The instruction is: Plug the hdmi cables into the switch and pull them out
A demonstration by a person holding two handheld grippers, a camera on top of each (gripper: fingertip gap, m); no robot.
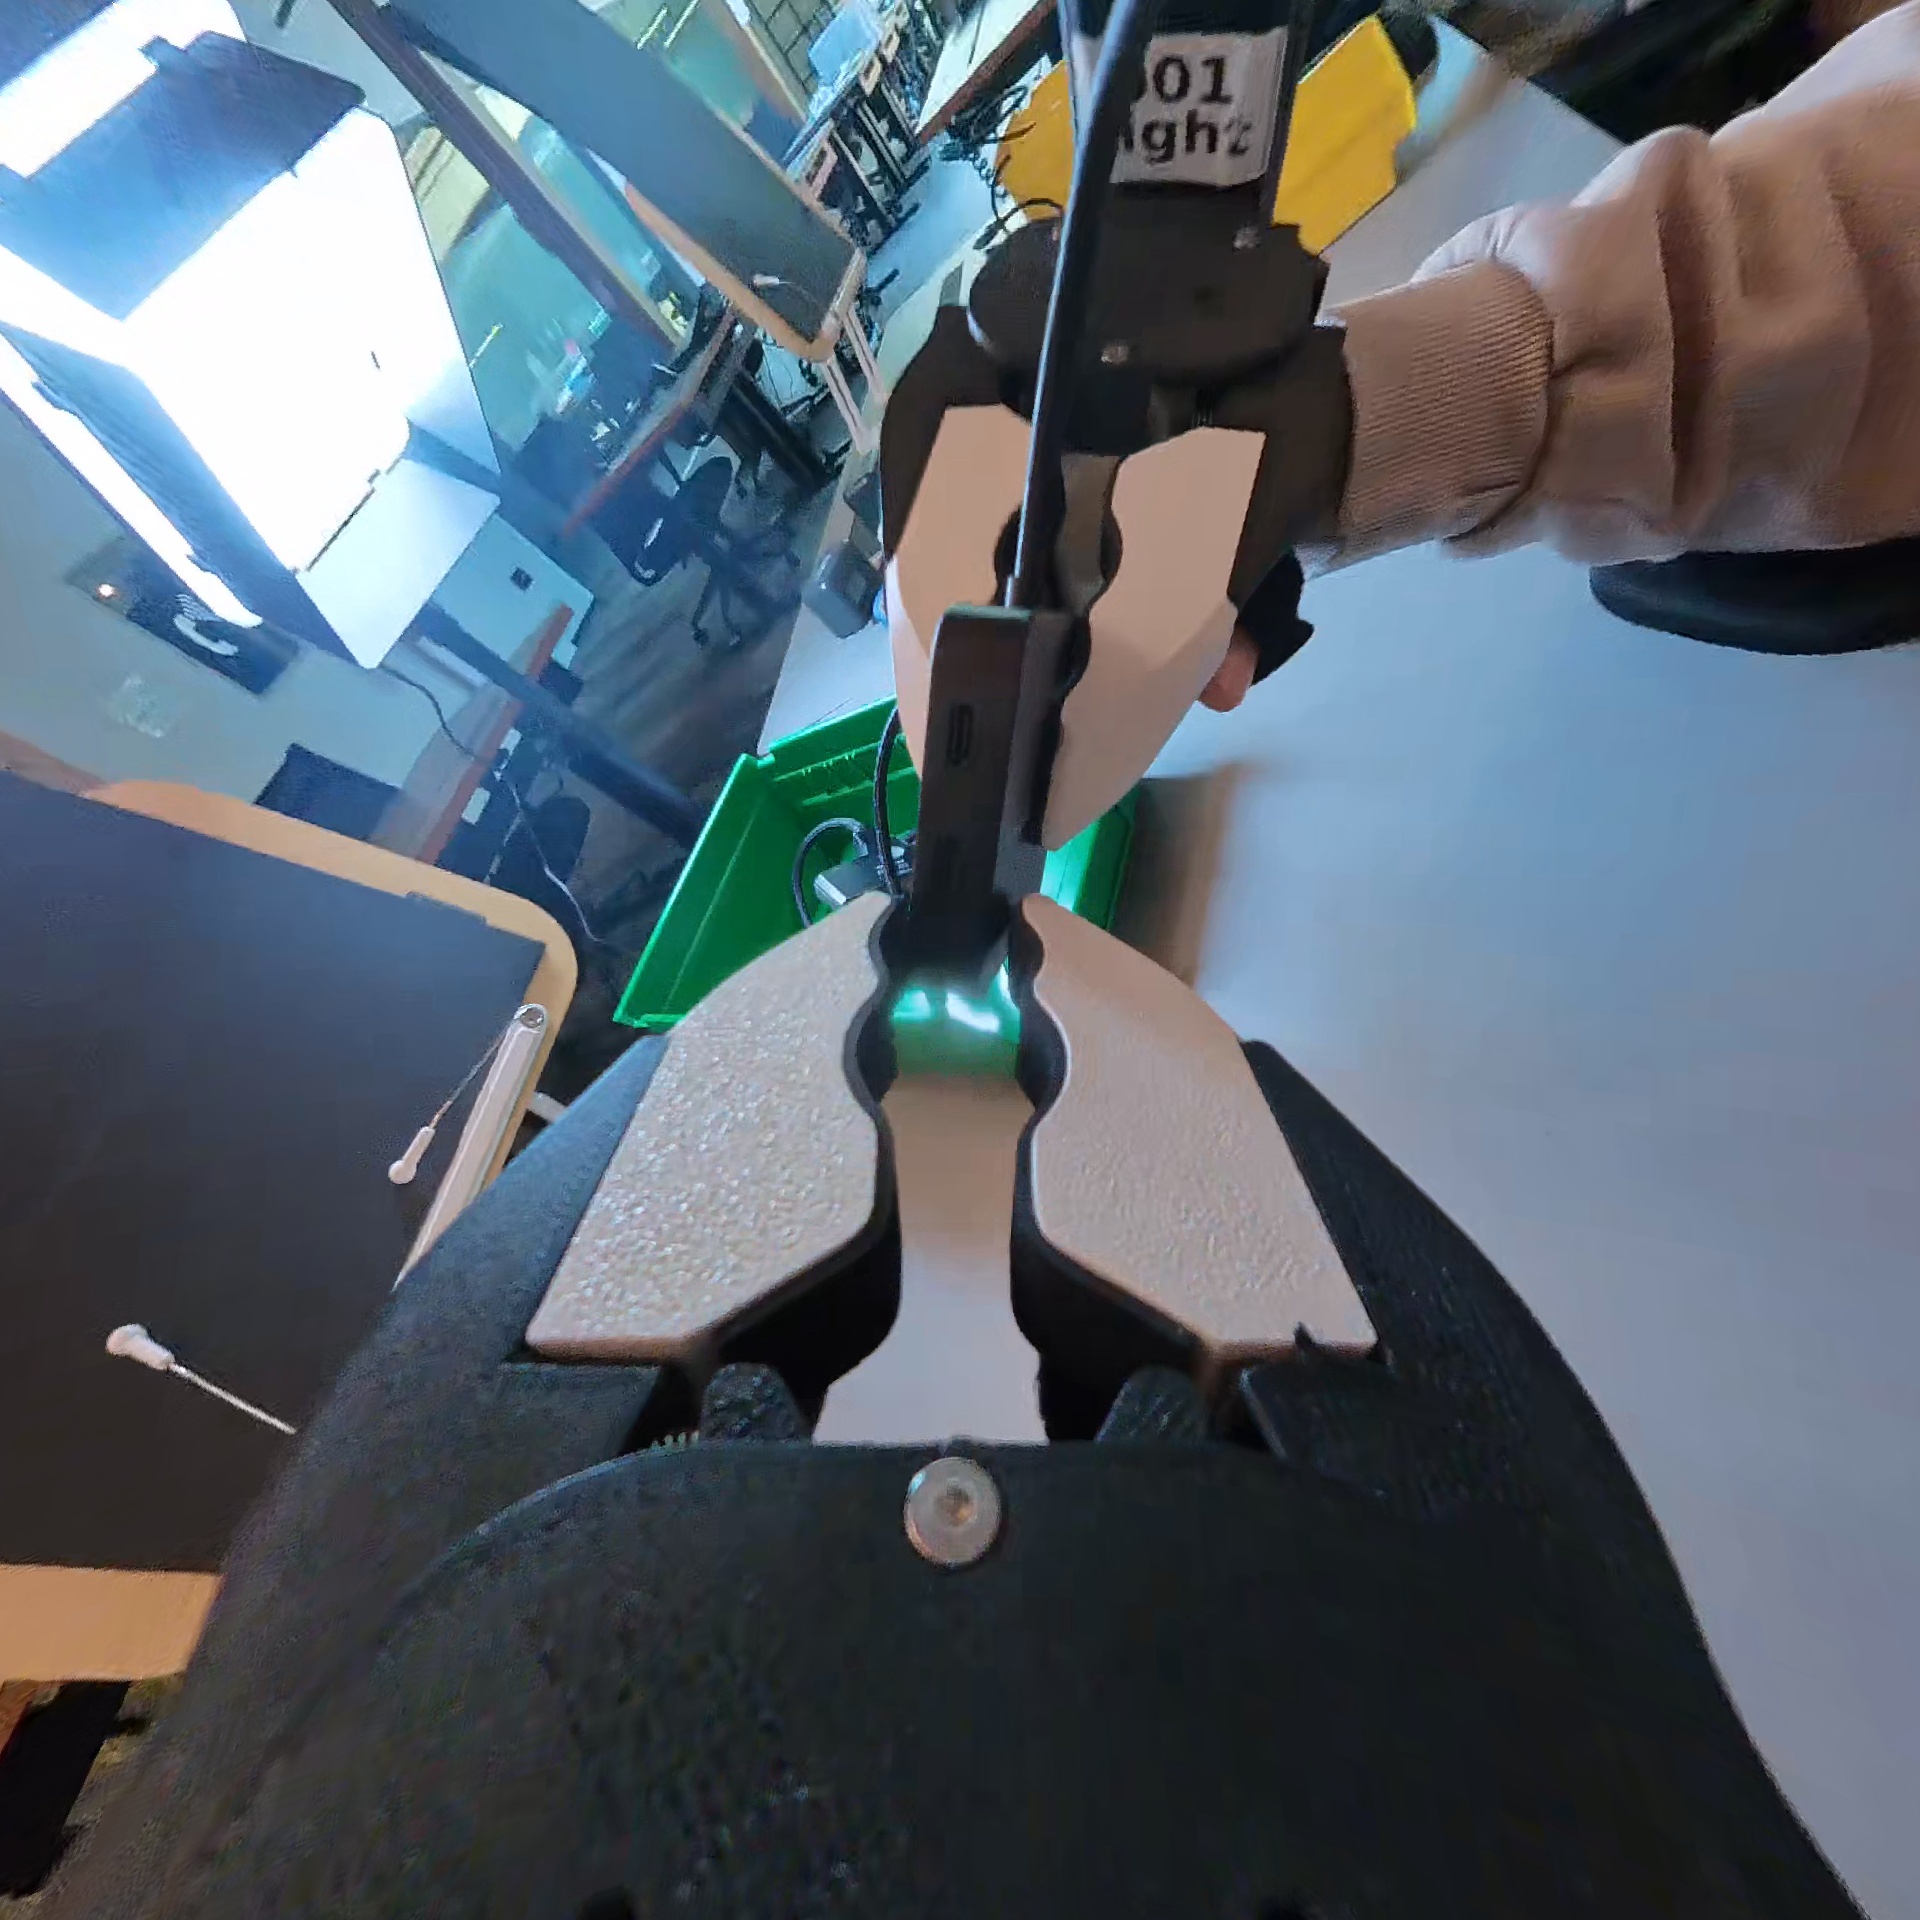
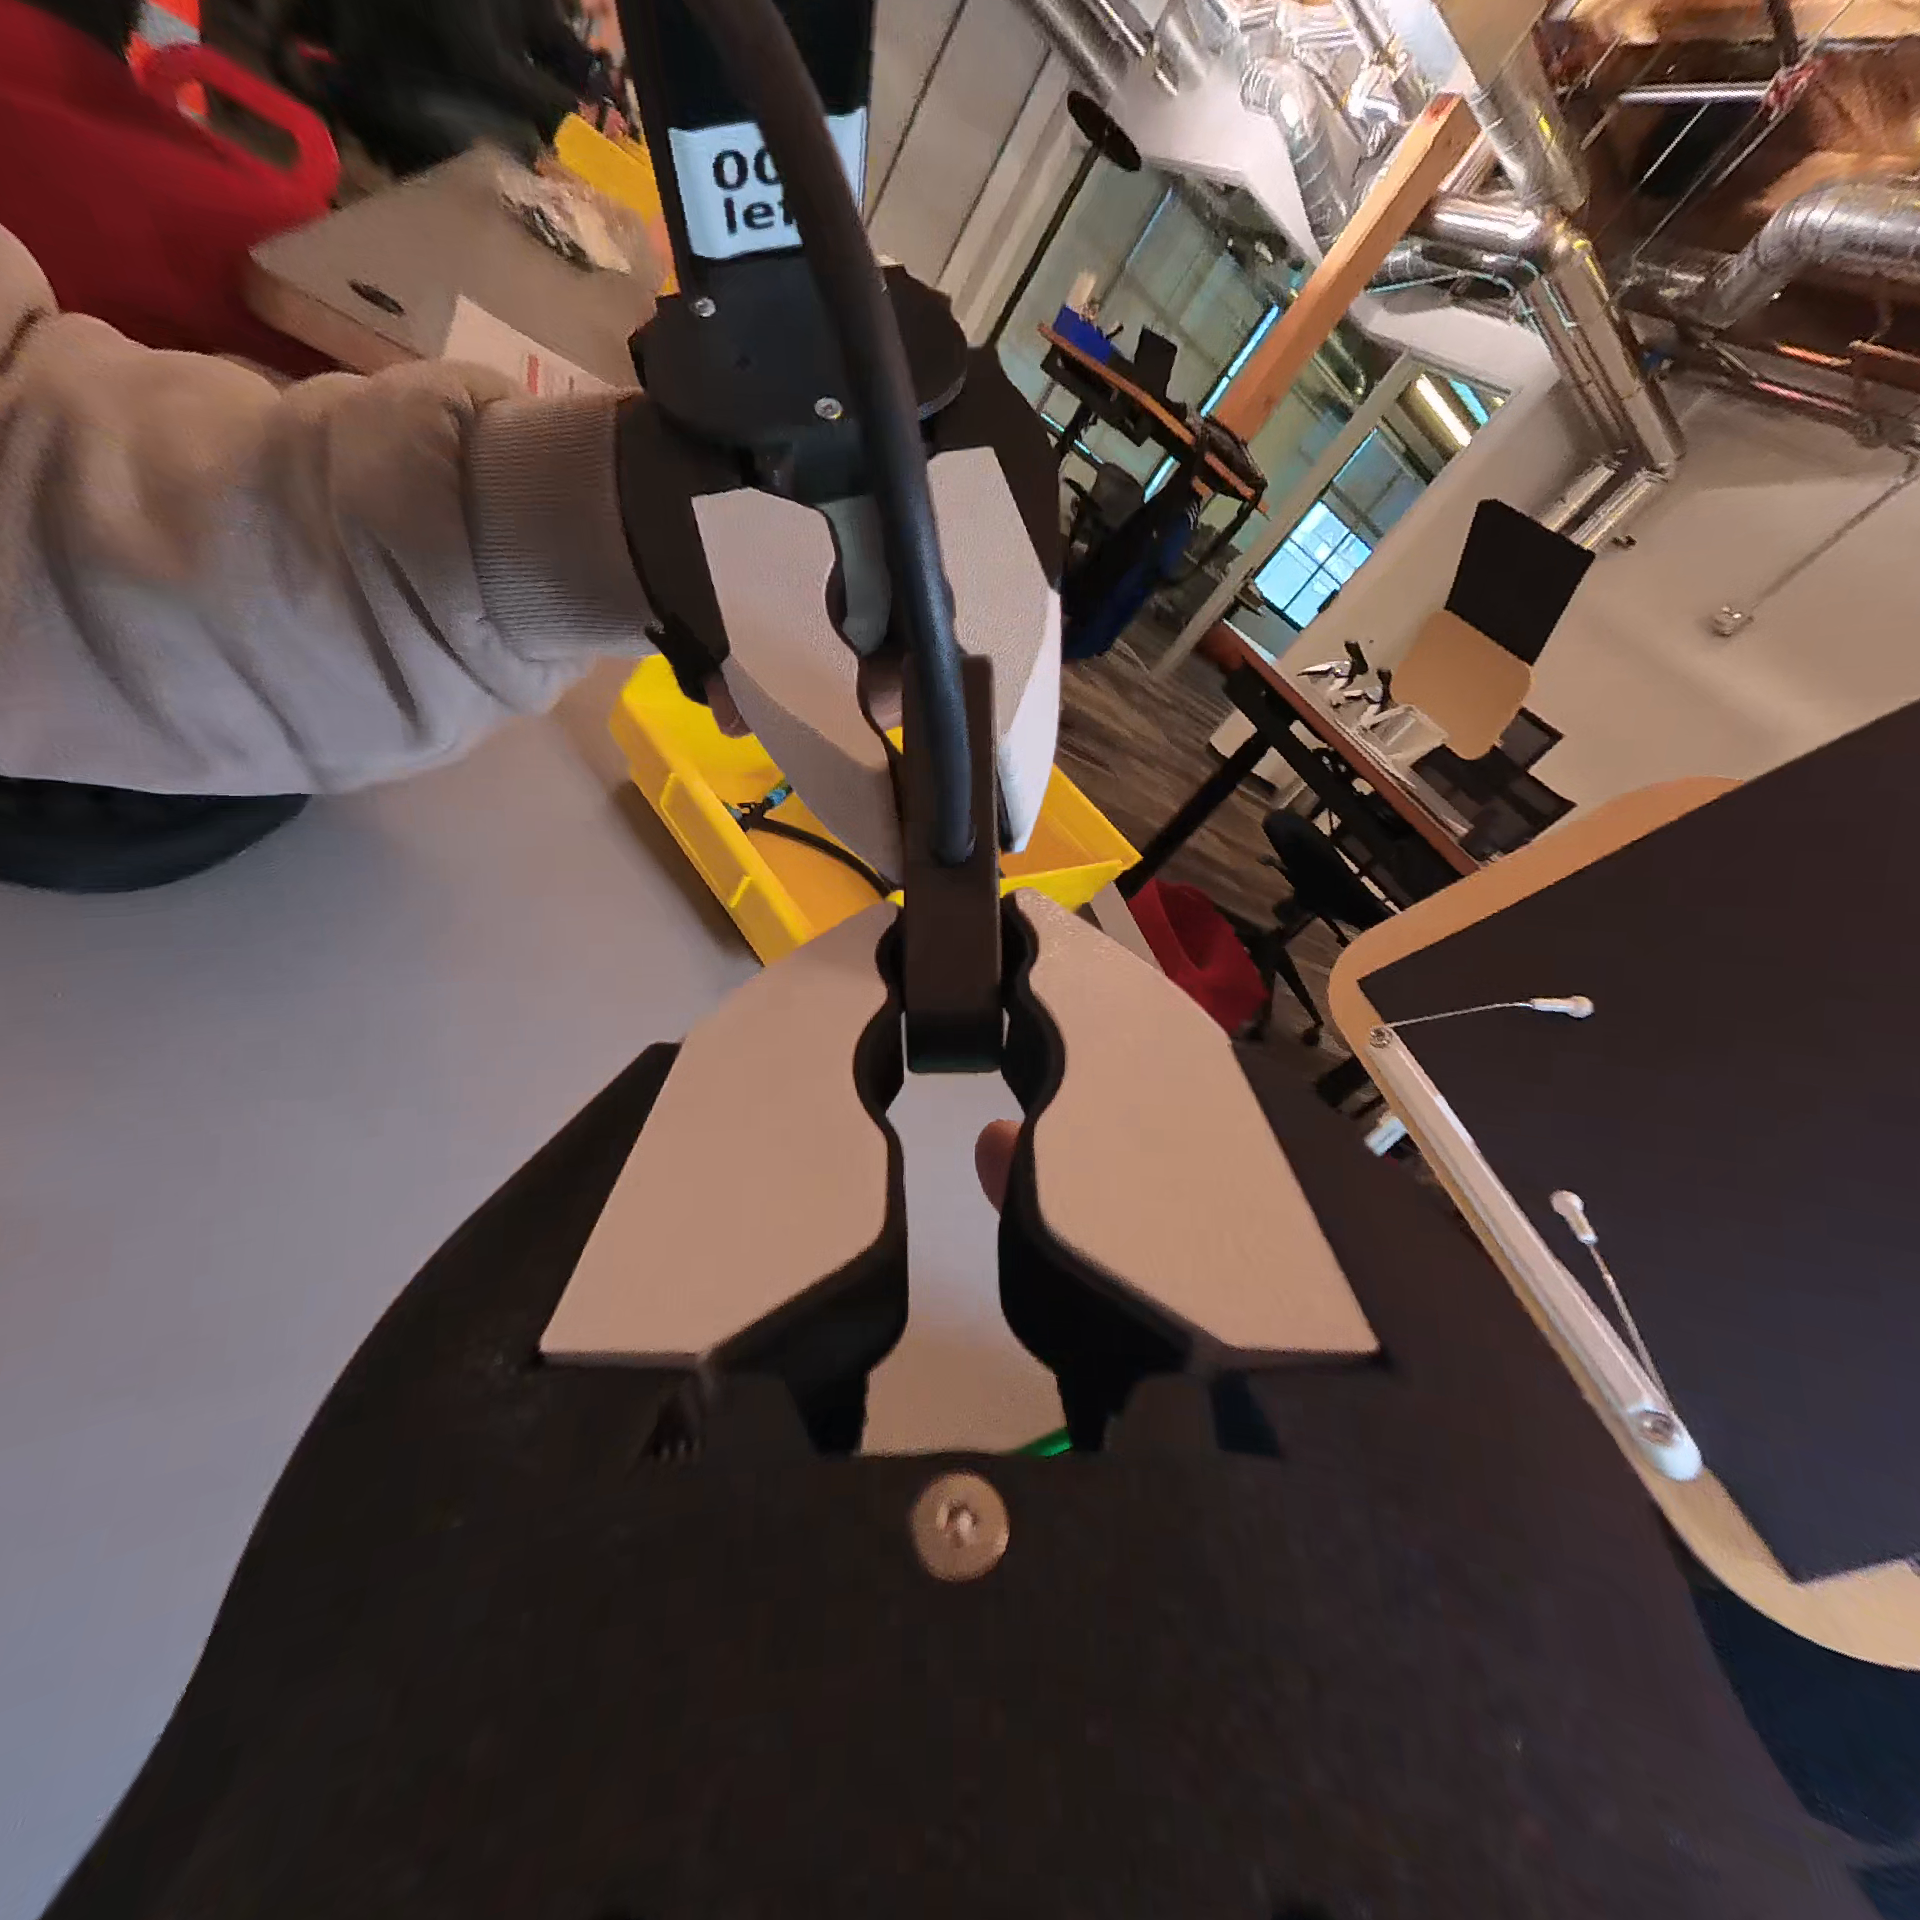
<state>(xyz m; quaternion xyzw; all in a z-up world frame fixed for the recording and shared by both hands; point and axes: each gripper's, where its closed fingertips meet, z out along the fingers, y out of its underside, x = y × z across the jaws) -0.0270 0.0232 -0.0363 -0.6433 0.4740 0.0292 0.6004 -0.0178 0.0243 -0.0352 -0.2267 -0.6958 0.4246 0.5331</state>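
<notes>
A flat black switch (image 1: 971, 748) hangs in the air above the white table (image 1: 1507, 1039), held from both ends. My left gripper (image 1: 951, 935) is shut on its near end in the left wrist view. My right gripper (image 1: 997, 790) faces it and is shut on the far end. In the right wrist view the right gripper (image 2: 951, 935) clamps the switch (image 2: 951, 997) and the left gripper (image 2: 956, 831) holds the other end. A black cable (image 1: 1060, 364) rises from the switch and also shows in the right wrist view (image 2: 894, 416). Small ports show on the switch's narrow side.
A green bin (image 1: 727, 914) holding cables sits on the table behind the switch. A yellow bin (image 2: 727, 821) with a cable stands on the other side. A black-topped side table (image 1: 208, 1091) stands beside the white table. Sleeved arms (image 2: 260, 582) hold both grippers. Both grippers' tips are close together, under 4 cm apart.
</notes>
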